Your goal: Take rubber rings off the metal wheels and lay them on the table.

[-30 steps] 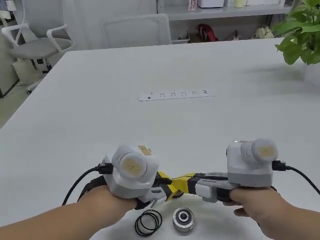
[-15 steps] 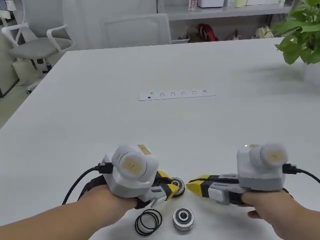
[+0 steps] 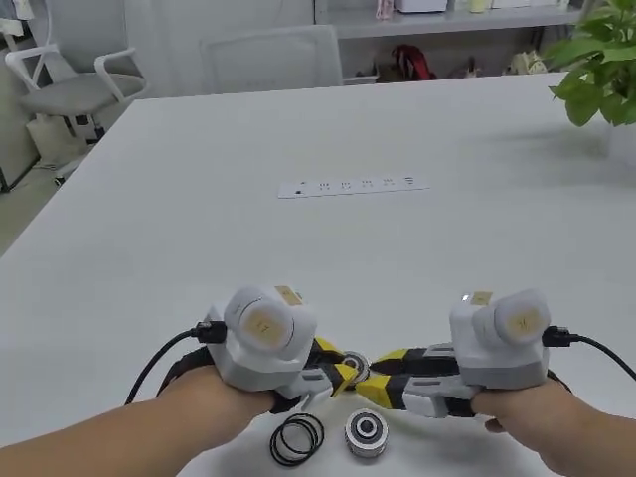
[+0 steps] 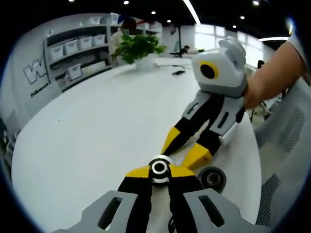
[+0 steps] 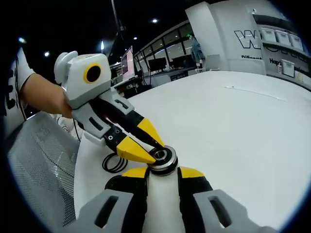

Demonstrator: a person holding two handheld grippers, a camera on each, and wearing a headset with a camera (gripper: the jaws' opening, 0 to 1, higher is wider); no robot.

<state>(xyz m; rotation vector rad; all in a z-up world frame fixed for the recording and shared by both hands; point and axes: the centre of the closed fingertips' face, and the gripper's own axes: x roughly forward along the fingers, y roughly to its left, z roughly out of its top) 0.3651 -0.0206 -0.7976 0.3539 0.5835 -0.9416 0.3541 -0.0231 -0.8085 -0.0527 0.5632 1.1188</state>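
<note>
A metal wheel (image 5: 164, 159) is clamped in the left gripper (image 4: 159, 174), just above the worktop (image 3: 348, 258). The right gripper (image 4: 183, 154) is pointed straight at its rim, with jaws parted and tips nearly touching it.

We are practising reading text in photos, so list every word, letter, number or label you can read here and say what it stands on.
"W": a large letter on the wall.
The smaller line under that W: too blurred to read.
Markings on the power strip: too small to read.
On the metal wheel: nothing legible.
</note>
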